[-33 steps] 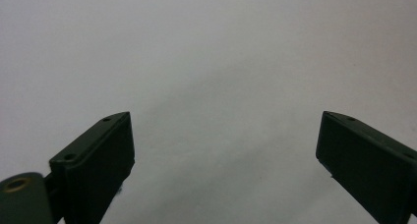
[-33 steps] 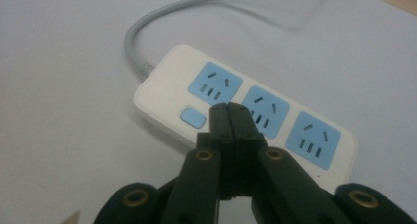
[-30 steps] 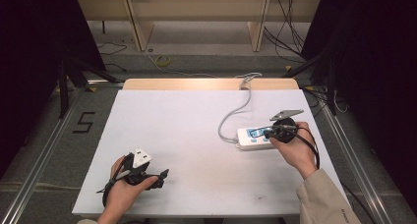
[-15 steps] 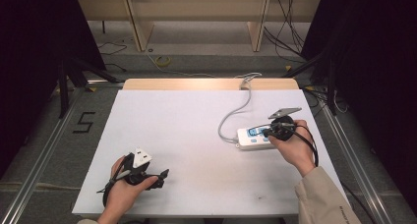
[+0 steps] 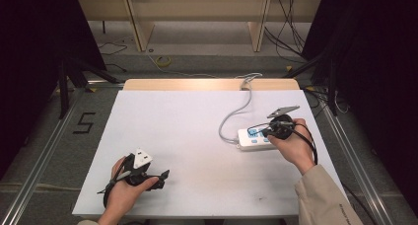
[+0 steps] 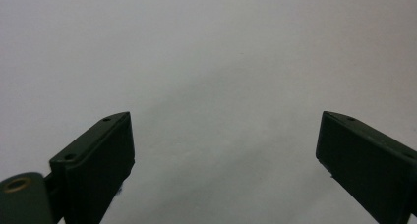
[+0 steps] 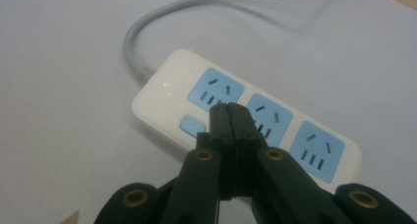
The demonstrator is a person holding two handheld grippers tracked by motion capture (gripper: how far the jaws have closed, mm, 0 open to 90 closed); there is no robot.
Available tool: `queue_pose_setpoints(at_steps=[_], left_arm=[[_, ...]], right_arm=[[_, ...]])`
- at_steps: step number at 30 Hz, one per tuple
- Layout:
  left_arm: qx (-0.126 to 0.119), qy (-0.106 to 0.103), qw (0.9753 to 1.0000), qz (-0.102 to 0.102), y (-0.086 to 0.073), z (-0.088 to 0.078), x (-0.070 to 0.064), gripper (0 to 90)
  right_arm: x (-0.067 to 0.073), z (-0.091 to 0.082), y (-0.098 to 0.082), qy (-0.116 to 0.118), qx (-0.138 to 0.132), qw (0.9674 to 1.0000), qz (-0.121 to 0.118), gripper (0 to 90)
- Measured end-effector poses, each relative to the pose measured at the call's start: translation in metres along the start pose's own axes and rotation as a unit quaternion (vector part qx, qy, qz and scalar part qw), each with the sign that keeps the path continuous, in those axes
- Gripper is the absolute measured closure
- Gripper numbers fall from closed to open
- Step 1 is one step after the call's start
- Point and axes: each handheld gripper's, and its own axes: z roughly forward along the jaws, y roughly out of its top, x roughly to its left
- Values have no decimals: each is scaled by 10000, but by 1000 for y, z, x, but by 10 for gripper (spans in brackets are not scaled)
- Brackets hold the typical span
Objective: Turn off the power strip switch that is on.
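White power strip (image 5: 255, 138) lying flat on the right half of the white table (image 5: 187, 121), long side roughly across the table, three blue socket faces up. Same power strip (image 7: 246, 123) seen close in the right gripper view: three blue sockets in a row, a small blue switch (image 7: 193, 125) at the cable end beside the first socket, a faint glossy spot on the white casing near it. Grey cable (image 5: 235, 111) leaving the strip's left end, curving back across the table toward the far edge and over the bare wooden strip (image 5: 207, 84) there. Right gripper (image 5: 270, 131) held in the right hand (image 5: 293, 147) directly over the strip, pointing toward its left end. Right gripper (image 7: 229, 107) jaws pressed together with nothing between them, tips over the strip's top face between the switch and the first two sockets; contact with the casing not determinable. Left gripper (image 5: 165, 174) held in the left hand (image 5: 121, 195) low over the near left part of the table, well apart from the strip, pointing right. Left gripper (image 6: 223, 145) jaws standing wide apart, bare white tabletop between them, nothing held. Grey floor beyond the table, a "5" mark (image 5: 85, 122) on it at the left.
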Motion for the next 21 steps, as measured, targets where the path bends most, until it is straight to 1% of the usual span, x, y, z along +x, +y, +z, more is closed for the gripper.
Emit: queue_pose_setpoints(at_steps=[21], left_arm=[[2, -5, 10000, 5, 0, 0, 0, 71]], right_arm=[[-1, 5, 12, 49, 155, 9999, -53, 900]])
